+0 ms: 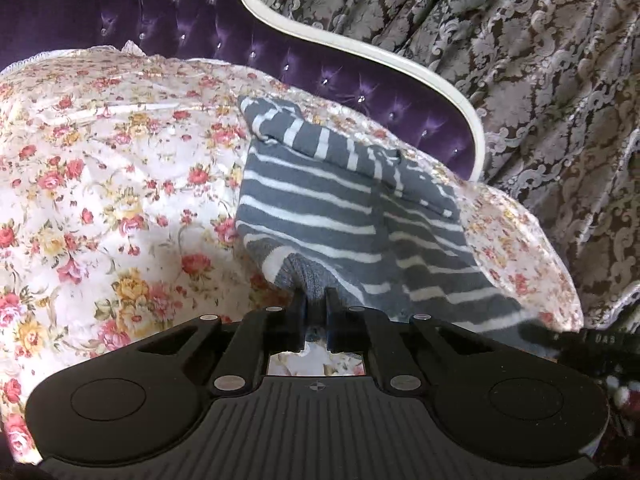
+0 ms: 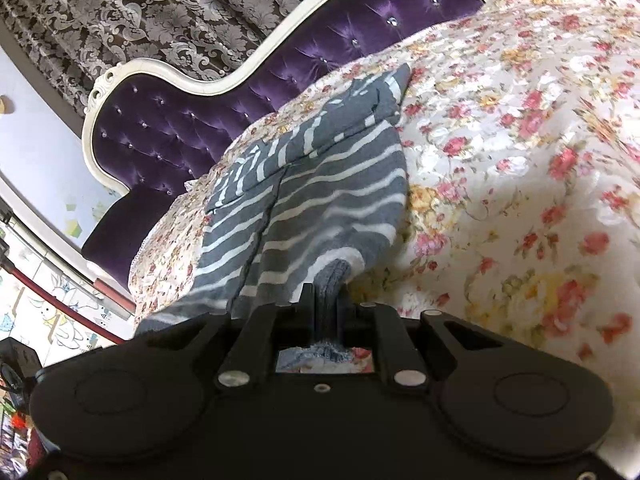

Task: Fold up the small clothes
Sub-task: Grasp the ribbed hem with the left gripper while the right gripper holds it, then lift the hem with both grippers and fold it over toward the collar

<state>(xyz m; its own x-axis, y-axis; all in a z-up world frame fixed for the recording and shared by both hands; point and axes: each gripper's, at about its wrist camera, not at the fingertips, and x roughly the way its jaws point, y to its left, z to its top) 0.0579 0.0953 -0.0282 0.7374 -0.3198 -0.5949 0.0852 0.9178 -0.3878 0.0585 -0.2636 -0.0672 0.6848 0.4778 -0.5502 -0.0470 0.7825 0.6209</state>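
Left wrist view: the left gripper [image 1: 316, 300] had its jaws closed on a grey ribbed hem of the striped garment [image 1: 320, 200], the knit bunched between the two black fingers. The garment, dark grey with white stripes, lay spread on the floral bedspread [image 1: 100, 200], running from the gripper toward the bed's far edge. A sleeve [image 1: 280, 124] was folded across its far end, stripes running crosswise to the body. The purple tufted headboard [image 1: 200, 12] with its cream frame stood beyond the bedspread's far edge; a damask curtain [image 1: 520, 60] hung behind it.

Right wrist view: the right gripper [image 2: 326, 300] was likewise clamped on a ribbed grey hem of the striped garment [image 2: 320, 200], fabric pinched between its fingers. Here the garment lay along the left edge of the floral bedspread [image 2: 520, 160], with the folded sleeve [image 2: 320, 120] at the far end. The headboard [image 2: 180, 120] and curtain [image 2: 120, 12] showed at upper left. Both hems were lifted slightly off the bedspread at the grip points.
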